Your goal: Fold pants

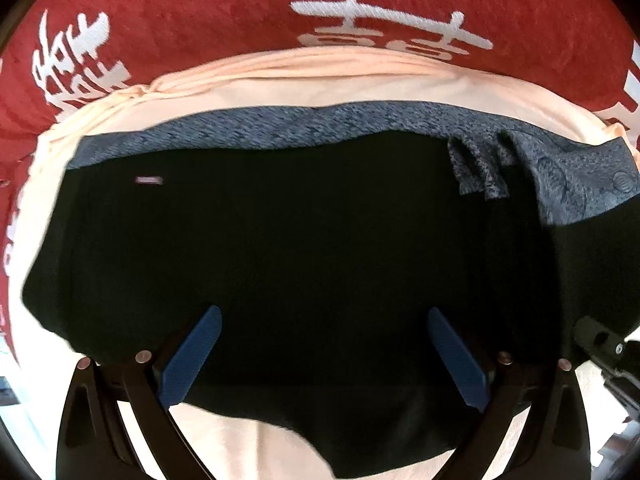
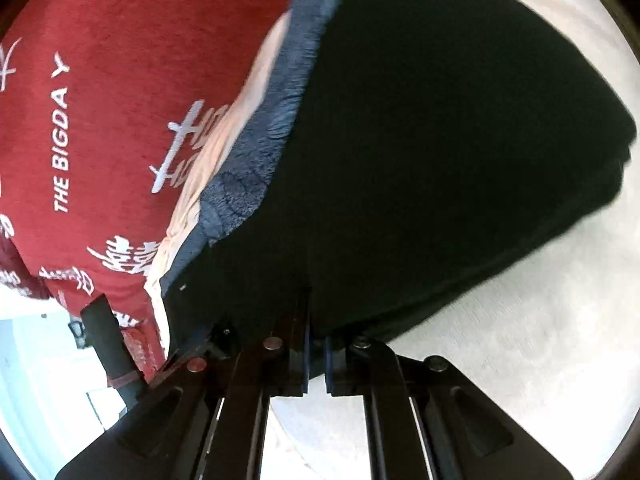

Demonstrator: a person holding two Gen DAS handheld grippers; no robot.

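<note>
red bedding printed with white characters lay beyond a peach sheet. black pants with a grey patterned waistband lay flat on that sheet. left gripper hovered over the pants' near edge, fingers spread apart. right gripper was clamped on the pants' edge, fabric pinched between its blue pads.
</note>
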